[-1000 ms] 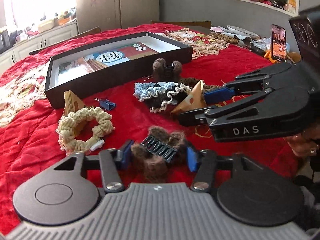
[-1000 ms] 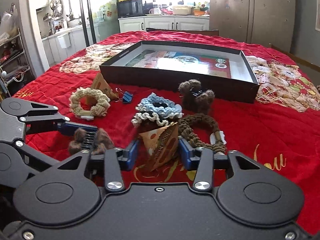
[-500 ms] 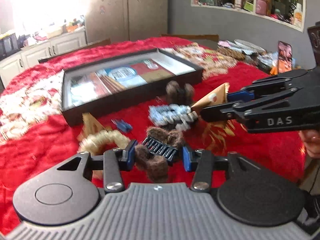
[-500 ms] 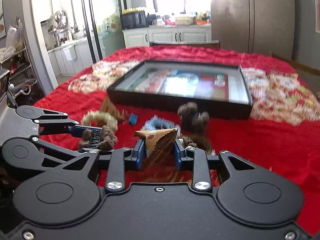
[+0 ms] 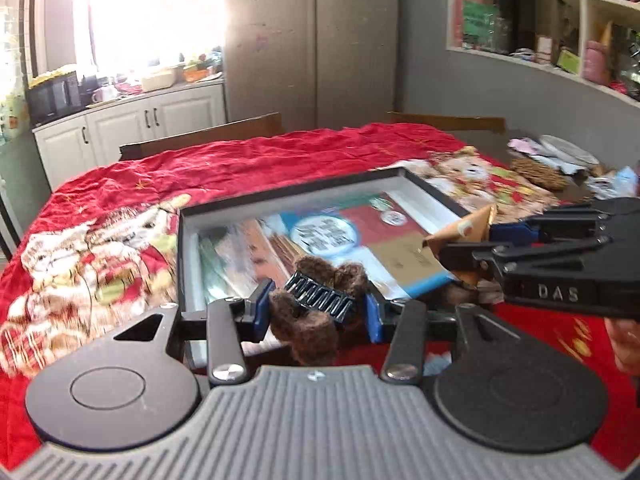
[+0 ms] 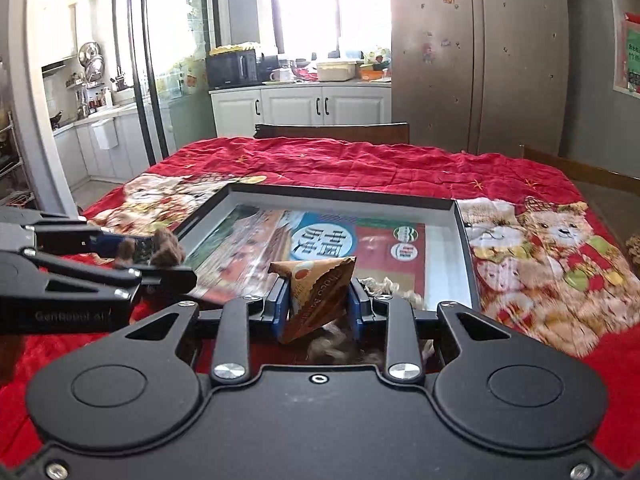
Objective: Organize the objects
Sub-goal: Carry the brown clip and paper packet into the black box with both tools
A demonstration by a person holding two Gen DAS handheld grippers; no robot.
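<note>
Left gripper [image 5: 316, 308] is clamped on a brown furry hair claw clip [image 5: 316, 312], blue pads pressing its fuzzy ends, dark teeth facing up. Right gripper [image 6: 318, 300] is clamped on a brown triangular paper packet [image 6: 320, 296], point down, printed side toward the camera. Both are held in the air at the near edge of the shallow black box [image 6: 466, 248] on the red quilted cloth [image 6: 360, 164].

Left wrist view only: the right gripper from the side [image 5: 464, 252], "DAS" on its body, the packet [image 5: 466, 232] poking out past its tips, part of a hand [image 5: 624, 344] at the right edge, and clutter on the bare table corner far right, too blurred to name. Right wrist view only: the left gripper side-on [image 6: 152, 258] with the clip [image 6: 158, 250] at the box's near-left corner, a bear print on the cloth [image 6: 560, 240] right of the box, and a kitchen counter with a microwave [image 6: 232, 68] behind.

Box floor carries a printed sheet with a blue disc [image 6: 322, 242]; the text is sharp in the right view, smeared in the left. Under the right gripper, bits of brownish and cream yarn [image 6: 388, 284] show past the fingers; mostly hidden, cannot tell which items. Near strip of the cloth is blocked by both gripper bodies.
</note>
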